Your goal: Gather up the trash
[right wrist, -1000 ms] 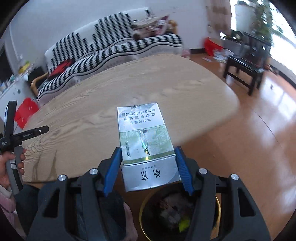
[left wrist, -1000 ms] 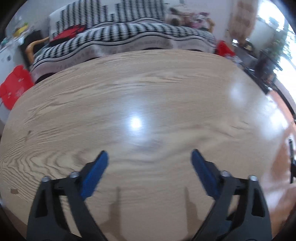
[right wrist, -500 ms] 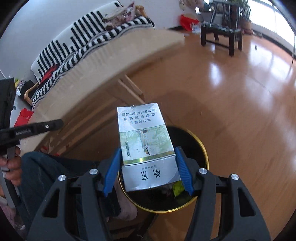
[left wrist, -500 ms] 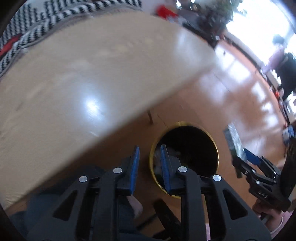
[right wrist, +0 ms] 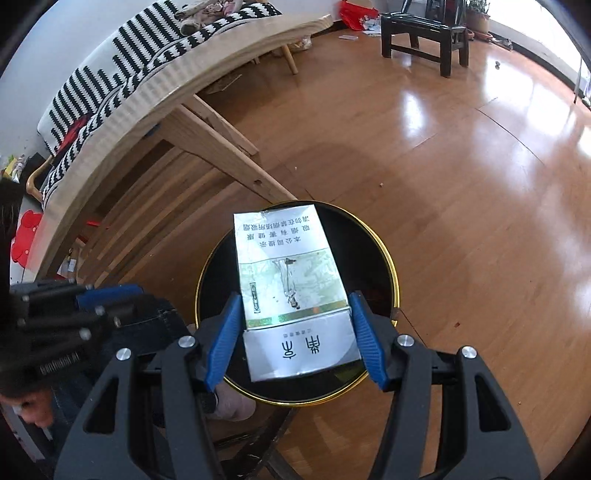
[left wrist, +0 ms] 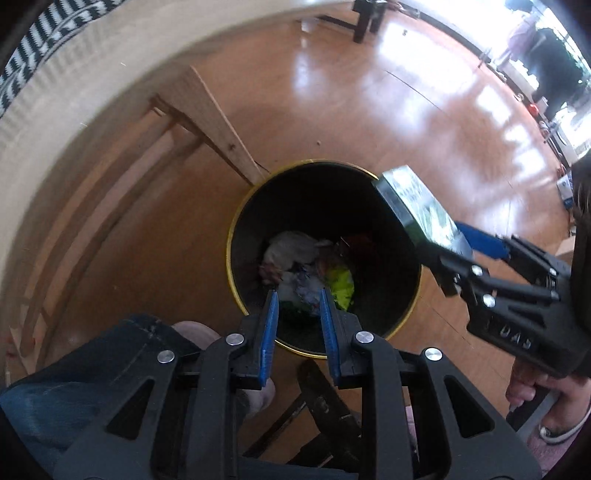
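A glossy wooden floor (right wrist: 461,177) fills most of both views, its far side washed out by window glare. The pale wooden table (right wrist: 207,88) curves across the upper left, seen from below its edge so that only the rim, a slanting leg and some slats beneath show; the top surface is hidden. Behind it a black-and-white striped sofa (right wrist: 110,74) is cut off by the lens border, and a dark stool (right wrist: 424,33) stands well apart on the floor. Beside the table leg sits a round black trash bin (left wrist: 391,295) with a gold rim; the left wrist view looks down into it at crumpled litter (left wrist: 306,269), pale, reddish and yellow-green scraps too blurred to name. The right gripper (right wrist: 295,332) hangs over the bin, its blue pads clamped on the lower sides of a white cigarette pack (right wrist: 291,280), which tilts out above the bin's mouth and hides most of the inside in that view; its printed characters face the camera upside down. The left gripper (left wrist: 298,325) also points down at the bin's near rim, its jaws drawn as close as they go with a narrow gap and nothing between them. A jeans-clad leg (left wrist: 92,369) is partly hidden behind the left gripper's frame.
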